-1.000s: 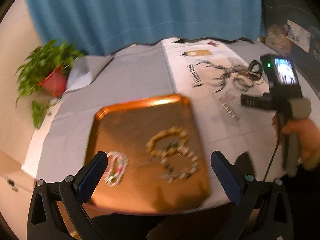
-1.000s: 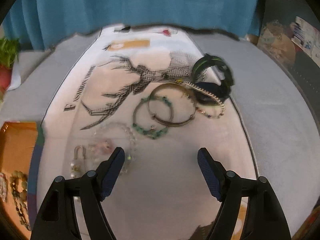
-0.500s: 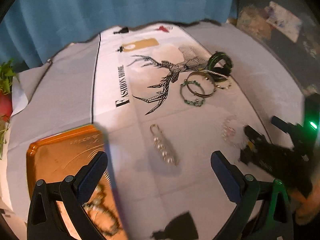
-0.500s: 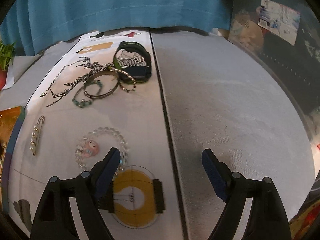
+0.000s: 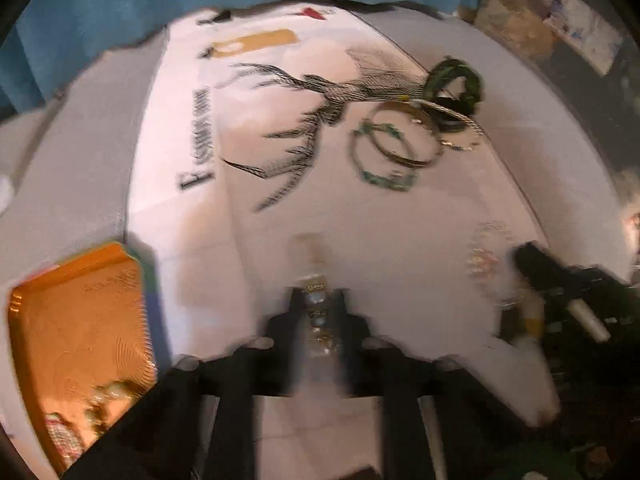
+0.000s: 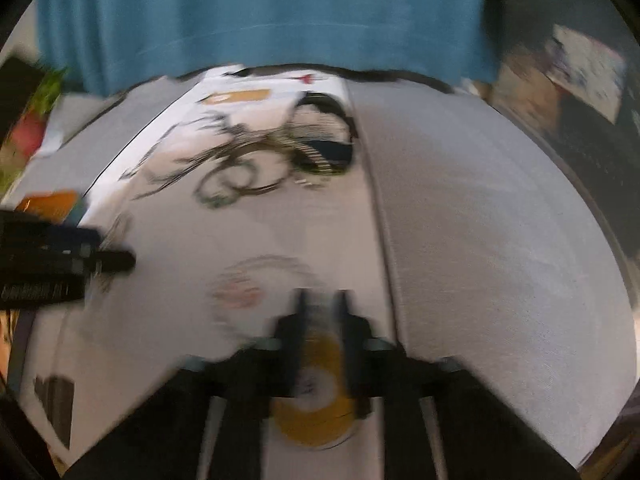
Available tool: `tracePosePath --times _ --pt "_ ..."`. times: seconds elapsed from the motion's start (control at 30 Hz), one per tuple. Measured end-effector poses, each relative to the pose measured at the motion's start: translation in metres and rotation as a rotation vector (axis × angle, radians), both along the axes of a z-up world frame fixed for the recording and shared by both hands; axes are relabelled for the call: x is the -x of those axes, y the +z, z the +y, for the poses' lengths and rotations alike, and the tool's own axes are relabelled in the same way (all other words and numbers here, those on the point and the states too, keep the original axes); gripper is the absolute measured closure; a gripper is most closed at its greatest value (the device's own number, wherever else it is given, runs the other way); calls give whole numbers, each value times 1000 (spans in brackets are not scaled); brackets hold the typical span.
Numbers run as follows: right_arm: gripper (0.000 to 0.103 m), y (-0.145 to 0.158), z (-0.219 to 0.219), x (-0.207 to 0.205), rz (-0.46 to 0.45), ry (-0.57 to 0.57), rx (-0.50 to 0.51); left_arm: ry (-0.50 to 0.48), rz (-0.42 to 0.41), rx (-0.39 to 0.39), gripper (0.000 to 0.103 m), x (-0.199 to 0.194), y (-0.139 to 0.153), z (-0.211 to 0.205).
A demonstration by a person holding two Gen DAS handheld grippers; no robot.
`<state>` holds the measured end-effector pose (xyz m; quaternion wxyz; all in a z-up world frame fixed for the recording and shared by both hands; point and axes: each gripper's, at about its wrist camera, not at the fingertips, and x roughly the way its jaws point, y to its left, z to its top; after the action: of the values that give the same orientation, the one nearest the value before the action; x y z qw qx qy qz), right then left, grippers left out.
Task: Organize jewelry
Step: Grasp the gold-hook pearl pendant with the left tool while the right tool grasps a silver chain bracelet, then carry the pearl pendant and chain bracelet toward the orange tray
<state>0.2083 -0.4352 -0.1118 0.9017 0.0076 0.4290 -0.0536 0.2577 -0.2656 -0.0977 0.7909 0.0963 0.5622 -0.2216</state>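
Gripping jewelry with both hands.
The left hand-held gripper (image 5: pixel 318 312) has just closed on the pearl pin (image 5: pixel 318 316); the right hand-held gripper (image 6: pixel 320 308), also just closed, seems to pinch the clear bead bracelet (image 6: pixel 256 280). Next, probably: carry the pin toward the orange tray (image 5: pixel 76 320) at eight o'clock.

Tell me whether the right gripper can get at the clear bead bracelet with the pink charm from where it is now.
Probably yes. The bead bracelet lies right at the right gripper, whose jaws have just closed near its rim. Blur hides whether they caught it. The left gripper sits clear to the side.

Teal curtain (image 6: pixel 264 12) hangs behind grey-clothed worktop (image 6: pixel 480 220). Potted plant (image 6: pixel 38 112) left of curtain. Dim clutter right of curtain, blurred.
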Motion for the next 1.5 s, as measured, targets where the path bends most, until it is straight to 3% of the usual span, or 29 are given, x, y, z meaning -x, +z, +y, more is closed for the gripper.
tracePosePath --times 0.07,0.33,0.63,0.87,1.1,1.5 --pt "95 7 -1 4 5 5 -69 13 1 46 94 5 9 7" --pt "95 76 6 40 -104 7 -3 -25 -134 126 94 56 75 32" --pt "95 114 32 103 -131 36 14 -23 -249 173 94 139 130 84" --pt "95 118 76 166 -112 114 20 -10 -299 200 94 212 144 127" --pt "95 119 125 229 -104 214 14 15 -324 230 94 274 140 162" --pt "95 115 170 279 -84 333 3 90 -334 212 94 316 124 192"
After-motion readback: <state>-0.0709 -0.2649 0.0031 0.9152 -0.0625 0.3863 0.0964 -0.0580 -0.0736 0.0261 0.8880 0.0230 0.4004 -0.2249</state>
